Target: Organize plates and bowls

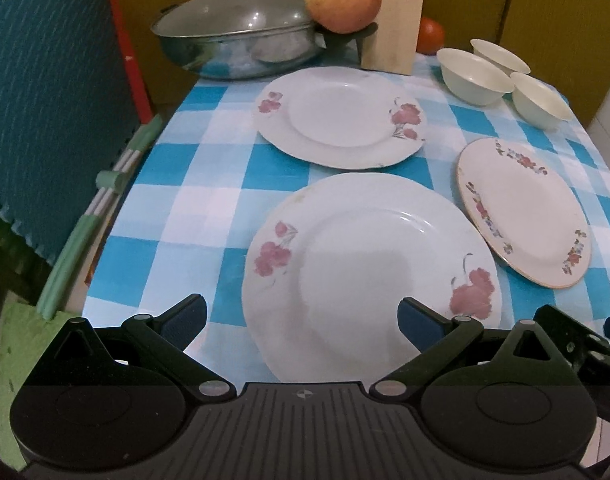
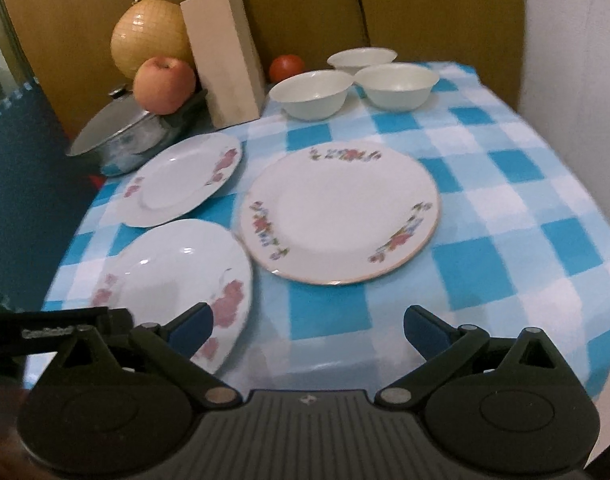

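Blue-white checked tablecloth; brown cardboard wall behind.

Bowls behind plates

A: What does the left gripper look like?

B: Black plastic body. A ribbed grey-black plate sits in the middle with a small round cross mark on it. Two round black discs flank it, each with a shallow circle pressed in.

A: And the fingers?

B: Black angled link arms with silver rivets at the joints, triangular cut-outs on the outer brackets, and dark blue pads at the tips.

A: Is the right gripper the same?

B: Same build: ribbed plate, discs, silver rivets, blue pads. At the left edge of its view, a black bar carries pale, blurred lettering I can't read.
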The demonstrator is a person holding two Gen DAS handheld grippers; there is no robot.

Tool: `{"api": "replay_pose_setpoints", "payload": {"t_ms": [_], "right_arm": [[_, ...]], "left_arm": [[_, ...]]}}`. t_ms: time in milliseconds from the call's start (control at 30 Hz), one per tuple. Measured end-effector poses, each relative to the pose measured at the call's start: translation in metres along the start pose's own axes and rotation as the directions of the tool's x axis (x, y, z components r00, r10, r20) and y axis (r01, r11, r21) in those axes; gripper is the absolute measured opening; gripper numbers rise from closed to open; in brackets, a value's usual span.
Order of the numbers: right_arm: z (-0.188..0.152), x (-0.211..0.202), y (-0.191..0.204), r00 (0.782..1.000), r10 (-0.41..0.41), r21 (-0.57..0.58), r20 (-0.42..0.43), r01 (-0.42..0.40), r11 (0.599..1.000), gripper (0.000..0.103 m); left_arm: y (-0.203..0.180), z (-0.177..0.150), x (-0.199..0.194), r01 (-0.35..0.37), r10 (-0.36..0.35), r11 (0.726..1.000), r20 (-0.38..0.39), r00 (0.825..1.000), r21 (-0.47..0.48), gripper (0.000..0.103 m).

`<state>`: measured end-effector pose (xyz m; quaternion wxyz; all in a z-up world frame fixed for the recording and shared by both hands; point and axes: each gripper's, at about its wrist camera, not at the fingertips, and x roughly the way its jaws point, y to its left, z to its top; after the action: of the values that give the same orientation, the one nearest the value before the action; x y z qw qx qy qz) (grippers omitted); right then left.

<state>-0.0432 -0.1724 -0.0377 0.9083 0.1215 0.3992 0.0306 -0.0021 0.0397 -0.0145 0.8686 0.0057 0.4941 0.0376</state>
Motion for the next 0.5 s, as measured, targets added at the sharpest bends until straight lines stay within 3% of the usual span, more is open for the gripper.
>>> {"api": "replay_pose_setpoints", "payload": {"t_ms": [500], "right_arm": [[-0.005,0.02,0.008,0.995,0.051,-0.009,-0.085,-0.052,0.999,0.082]], "left_arm": [[0.012,-0.001,0.013,0.03,-0.033,0.999,-0.07,0.997,-0.042,0.101]]}}
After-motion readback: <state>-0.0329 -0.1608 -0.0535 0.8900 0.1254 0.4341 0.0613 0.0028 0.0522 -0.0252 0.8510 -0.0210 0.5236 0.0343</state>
